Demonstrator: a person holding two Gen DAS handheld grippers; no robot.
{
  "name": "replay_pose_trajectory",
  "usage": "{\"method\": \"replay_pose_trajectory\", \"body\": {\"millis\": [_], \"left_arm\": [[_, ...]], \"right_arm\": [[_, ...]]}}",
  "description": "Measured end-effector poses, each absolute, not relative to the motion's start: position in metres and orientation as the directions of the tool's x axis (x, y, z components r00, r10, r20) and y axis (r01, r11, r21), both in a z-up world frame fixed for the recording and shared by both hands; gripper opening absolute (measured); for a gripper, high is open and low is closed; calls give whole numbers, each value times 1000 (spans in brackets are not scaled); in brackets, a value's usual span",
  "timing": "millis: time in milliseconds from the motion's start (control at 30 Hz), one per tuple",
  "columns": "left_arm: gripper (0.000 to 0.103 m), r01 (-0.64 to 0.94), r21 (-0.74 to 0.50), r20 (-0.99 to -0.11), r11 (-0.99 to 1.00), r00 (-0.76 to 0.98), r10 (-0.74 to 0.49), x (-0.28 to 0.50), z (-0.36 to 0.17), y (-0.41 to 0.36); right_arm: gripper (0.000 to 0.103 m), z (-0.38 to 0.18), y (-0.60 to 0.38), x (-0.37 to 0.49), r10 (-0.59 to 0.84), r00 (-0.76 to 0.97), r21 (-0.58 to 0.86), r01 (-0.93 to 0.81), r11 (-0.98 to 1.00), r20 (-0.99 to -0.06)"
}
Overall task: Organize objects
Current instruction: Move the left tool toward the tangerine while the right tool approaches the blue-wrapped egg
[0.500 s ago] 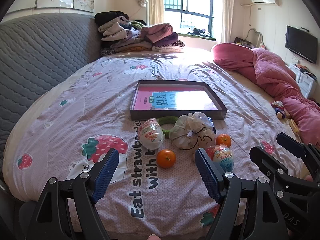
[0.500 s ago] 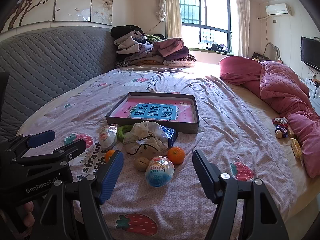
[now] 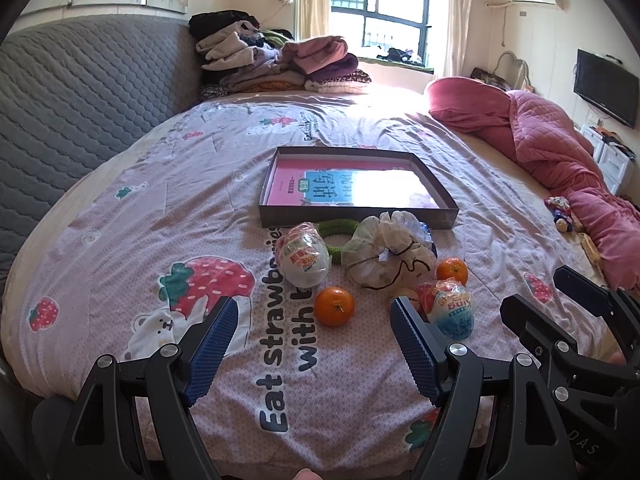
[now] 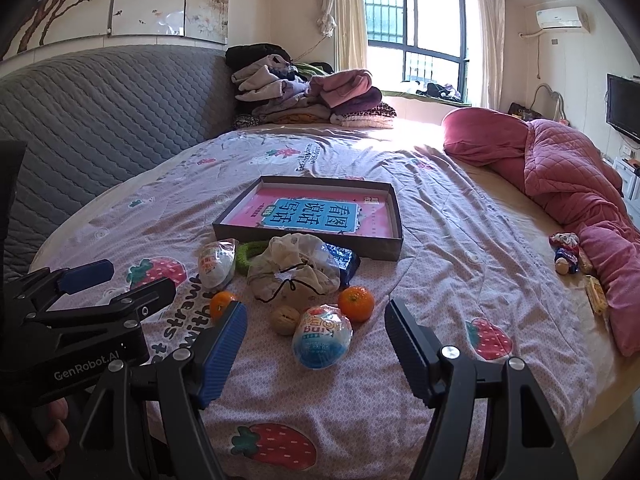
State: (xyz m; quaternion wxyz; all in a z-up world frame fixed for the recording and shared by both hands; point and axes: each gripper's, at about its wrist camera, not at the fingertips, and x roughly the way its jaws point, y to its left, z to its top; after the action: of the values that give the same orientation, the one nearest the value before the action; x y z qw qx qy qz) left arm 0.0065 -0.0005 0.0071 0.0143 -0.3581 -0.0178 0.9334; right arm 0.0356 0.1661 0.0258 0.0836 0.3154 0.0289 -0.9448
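A shallow dark box [image 3: 360, 222] [image 4: 308, 242] with a pink book inside lies on the bed. In front of it lie a white scrunchie [image 3: 384, 256] [image 4: 292, 276], a green ring [image 3: 340, 227] [image 4: 250, 254], two wrapped toy eggs [image 3: 304, 254] [image 3: 450, 308] [image 4: 322, 338] [image 4: 216, 262], two tangerines [image 3: 334, 306] [image 3: 452, 270] [image 4: 356, 303] [image 4: 221, 303], a walnut [image 4: 285, 320] and a blue packet [image 4: 340, 260]. My left gripper [image 3: 314, 336] is open above the near tangerine. My right gripper [image 4: 316, 338] is open around the blue egg's sides, apart from it.
A grey quilted headboard [image 3: 80, 88] is at the left. Folded clothes [image 3: 280, 66] are piled at the back. A pink quilt [image 3: 560, 152] and small toys [image 3: 562, 212] lie at the right. The bed's front edge is just below both grippers.
Both grippers have crept slightly forward toward the objects. Nothing on the bed has moved.
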Motion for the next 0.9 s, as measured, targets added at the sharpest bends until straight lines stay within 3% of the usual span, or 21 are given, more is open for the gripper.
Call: {"method": "replay_pose_trajectory", "body": {"millis": [900], "left_arm": [[79, -30, -112, -795, -993, -598, 107, -36, -61, -1]], "right_arm": [[71, -31, 173, 2, -146, -703, 34, 171, -985, -696]]}}
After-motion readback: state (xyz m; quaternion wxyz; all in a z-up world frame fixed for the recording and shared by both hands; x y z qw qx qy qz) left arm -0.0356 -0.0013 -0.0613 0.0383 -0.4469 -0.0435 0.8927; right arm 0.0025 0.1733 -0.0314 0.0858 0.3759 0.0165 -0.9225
